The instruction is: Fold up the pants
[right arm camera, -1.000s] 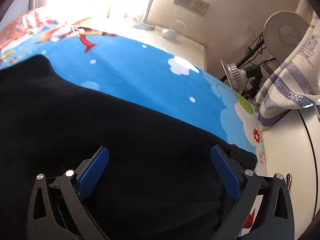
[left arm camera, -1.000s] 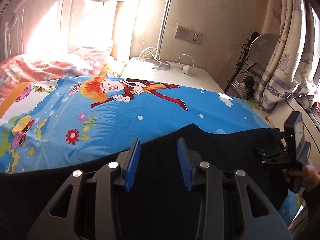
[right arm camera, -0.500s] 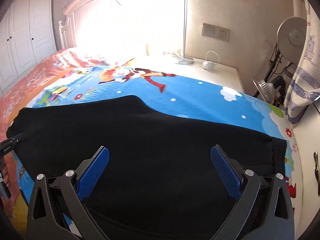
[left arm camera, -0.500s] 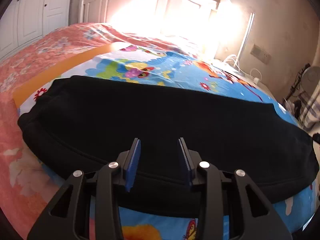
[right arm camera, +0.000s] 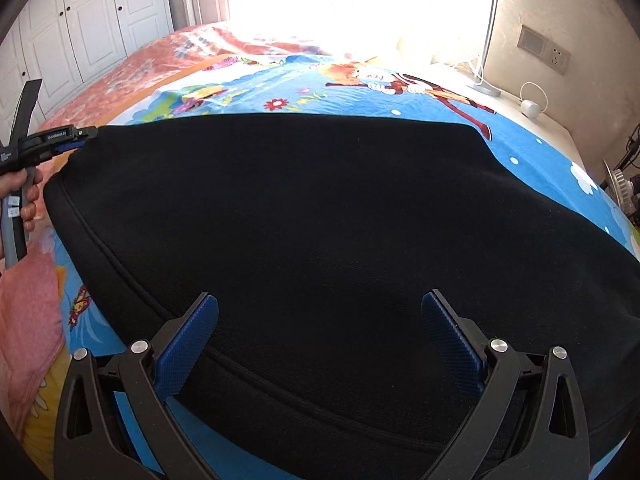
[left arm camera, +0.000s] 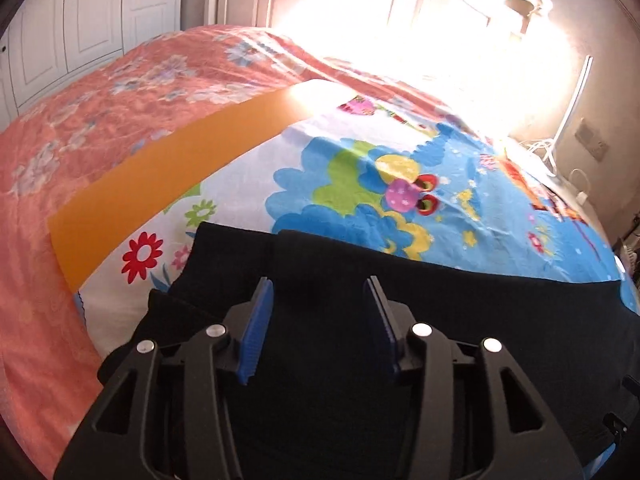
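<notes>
Black pants (right arm camera: 320, 232) lie flat across a cartoon-print sheet on the bed, folded lengthwise. In the left wrist view the pants (left arm camera: 460, 340) fill the lower frame, with the leg ends at the left. My left gripper (left arm camera: 318, 320) is open and empty, its blue pads just above the leg-end part of the pants. It also shows in the right wrist view (right arm camera: 74, 140) at the pants' far left end. My right gripper (right arm camera: 320, 336) is wide open and empty, hovering over the near edge of the pants.
The blue cartoon sheet (left arm camera: 440, 208) lies over an orange-pink floral bedspread (left arm camera: 80, 120). White wardrobe doors (right arm camera: 80, 32) stand left. A nightstand with a lamp pole (right arm camera: 490, 28), charger and cable (right arm camera: 530, 106) is at the right. A wall socket (right arm camera: 544, 50) is behind it.
Both cameras have swung left. My left gripper has moved to the pants' left leg end. My right gripper has pulled back toward the near edge. Both stay open.
</notes>
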Available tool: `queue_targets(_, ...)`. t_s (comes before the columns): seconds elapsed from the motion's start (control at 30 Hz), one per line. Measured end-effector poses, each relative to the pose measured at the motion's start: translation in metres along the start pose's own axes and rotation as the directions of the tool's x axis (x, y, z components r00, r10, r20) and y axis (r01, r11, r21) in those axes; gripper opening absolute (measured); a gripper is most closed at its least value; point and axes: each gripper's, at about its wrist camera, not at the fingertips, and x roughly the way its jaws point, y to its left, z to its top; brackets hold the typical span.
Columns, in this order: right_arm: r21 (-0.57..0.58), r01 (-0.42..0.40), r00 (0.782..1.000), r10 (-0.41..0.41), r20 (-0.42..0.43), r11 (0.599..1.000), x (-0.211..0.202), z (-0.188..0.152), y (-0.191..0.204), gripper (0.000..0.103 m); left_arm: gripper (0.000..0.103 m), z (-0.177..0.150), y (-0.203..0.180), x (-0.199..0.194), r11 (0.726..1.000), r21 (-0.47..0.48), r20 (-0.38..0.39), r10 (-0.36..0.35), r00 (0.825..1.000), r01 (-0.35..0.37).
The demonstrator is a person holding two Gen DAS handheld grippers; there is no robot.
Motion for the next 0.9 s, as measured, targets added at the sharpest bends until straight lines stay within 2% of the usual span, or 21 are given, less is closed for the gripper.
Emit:
queue_targets(0.03,0.015,-0.016,1.0,0.016,-0.011,1.0,0.005,-0.001,-0.004,0.097,0.052,0.008,0.01,0.016,0.998,-0.015,-0.026,0.062,0.998,-0.063)
queue_targets(0.1,0.031,-0.028,1.0,0.029,-0.011,0.999,0.003,-0.003,-0.008,0.098,0.061,0.019,0.038,0.022,0.988,-0.151,-0.036,-0.016,0.999,0.01)
queue_targets(0.13,0.015,-0.02,1.0,0.02,-0.014,1.0,0.002,-0.002,-0.007,0.098,0.061,0.02,0.045,0.014,0.982,-0.187,-0.007,-0.038,0.999,0.036)
queue_targets(0.2,0.011,-0.002,1.0,0.002,0.005,1.0,-0.006,0.003,-0.005,0.097,0.06,0.016,0.052,-0.019,0.98,-0.196,0.109,0.049,0.993,-0.027)
queue_targets(0.23,0.017,-0.025,0.999,0.024,0.032,1.0,-0.012,0.009,-0.005,0.097,0.06,0.01,0.059,-0.034,0.975,-0.221,0.147,0.035,0.988,-0.001)
queue_targets(0.27,0.017,-0.05,0.997,0.049,0.054,0.999,-0.016,0.016,-0.005,0.097,0.06,0.001,0.068,-0.047,0.962,-0.268,0.172,-0.012,0.985,0.058)
queue_targets(0.3,0.01,-0.055,0.996,0.054,0.071,0.998,-0.018,0.026,-0.004,0.097,0.059,-0.01,0.077,-0.057,0.943,-0.316,0.191,-0.045,0.981,0.104)
queue_targets(0.4,-0.012,-0.023,0.994,0.024,0.105,1.0,-0.011,0.061,-0.003,0.097,0.043,-0.05,0.102,-0.083,0.889,-0.425,0.236,-0.07,0.969,0.168)
queue_targets(0.5,-0.022,0.033,0.993,-0.03,0.111,0.999,0.01,0.095,-0.006,0.097,0.041,-0.097,0.132,-0.094,0.779,-0.562,0.271,-0.145,0.952,0.279)
queue_targets(0.57,-0.038,0.07,0.994,-0.067,0.082,0.997,0.034,0.112,-0.01,0.097,0.041,-0.119,0.14,-0.089,0.727,-0.6,0.271,-0.207,0.94,0.333)
queue_targets(0.6,-0.043,0.112,0.992,-0.109,0.058,0.993,0.047,0.117,-0.013,0.097,0.041,-0.127,0.143,-0.086,0.706,-0.615,0.268,-0.231,0.935,0.351)
queue_targets(0.67,-0.043,0.159,0.987,-0.159,0.015,0.986,0.069,0.121,-0.022,0.097,0.041,-0.134,0.146,-0.079,0.684,-0.636,0.254,-0.25,0.934,0.356)
queue_targets(0.73,-0.011,0.097,0.995,-0.097,0.021,0.995,0.077,0.117,-0.035,0.097,0.041,-0.135,0.147,-0.074,0.657,-0.648,0.267,-0.278,0.923,0.385)
queue_targets(0.77,0.004,0.074,0.997,-0.074,0.024,0.997,0.077,0.115,-0.039,0.098,0.041,-0.133,0.146,-0.073,0.656,-0.648,0.268,-0.279,0.922,0.387)
queue_targets(0.83,0.002,0.086,0.996,-0.087,0.035,0.996,0.069,0.111,-0.036,0.098,0.041,-0.126,0.138,-0.076,0.692,-0.622,0.263,-0.256,0.93,0.366)
queue_targets(0.9,-0.001,0.112,0.993,-0.112,0.036,0.994,0.062,0.109,-0.03,0.097,0.041,-0.116,0.121,-0.081,0.734,-0.563,0.283,-0.261,0.923,0.38)
